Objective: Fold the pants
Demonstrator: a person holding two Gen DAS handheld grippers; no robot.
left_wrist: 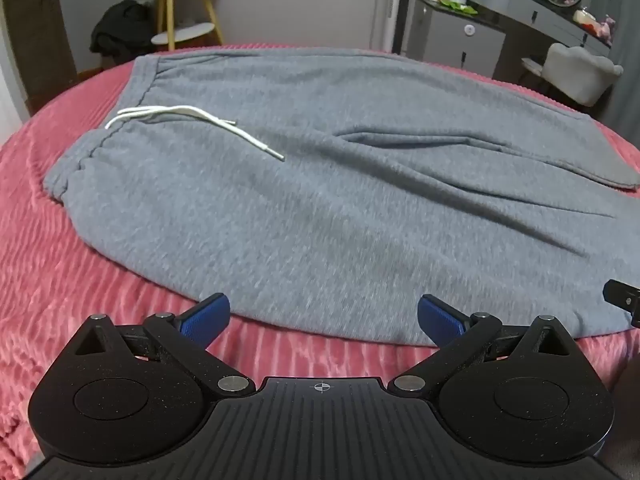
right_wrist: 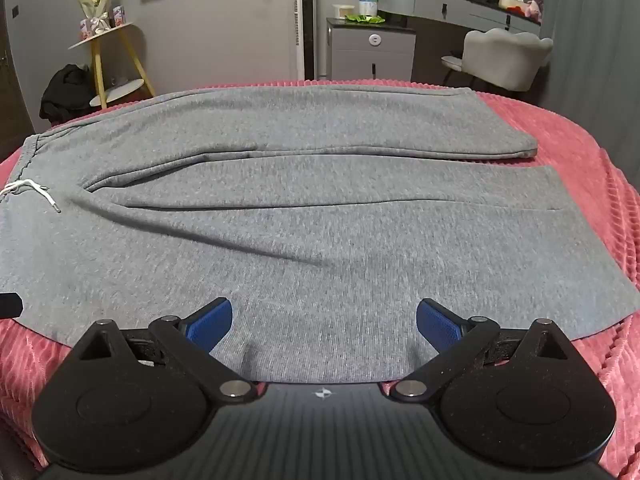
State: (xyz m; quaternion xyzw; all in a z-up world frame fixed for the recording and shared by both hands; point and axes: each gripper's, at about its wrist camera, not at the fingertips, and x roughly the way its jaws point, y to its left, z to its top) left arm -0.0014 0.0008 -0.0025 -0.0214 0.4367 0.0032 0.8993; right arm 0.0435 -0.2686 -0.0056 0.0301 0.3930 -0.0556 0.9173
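A pair of grey sweatpants (left_wrist: 320,184) lies spread flat on a bed covered with a ribbed pink blanket (left_wrist: 60,280), the elastic waistband (left_wrist: 92,152) at the left and the two legs running off to the right. A white drawstring (left_wrist: 192,120) trails from the waistband across the front of the fabric. The left claw (left_wrist: 323,320) hovers at the near edge of the sweatpants on the waist side, its blue pads (left_wrist: 206,320) spread wide apart with nothing between them. Further right, the right claw (right_wrist: 324,322) sits over the near leg (right_wrist: 360,260), likewise wide open and empty, its blue pads (right_wrist: 438,324) above the grey cloth. The far leg (right_wrist: 360,128) lies beside the near one, its cuff (right_wrist: 528,148) ending short of the blanket's right side. Beyond the bed stand a yellow-legged side table (right_wrist: 100,52) at the left, a grey cabinet (right_wrist: 372,56) in the middle, and an upholstered chair (right_wrist: 508,56) by a vanity at the right.
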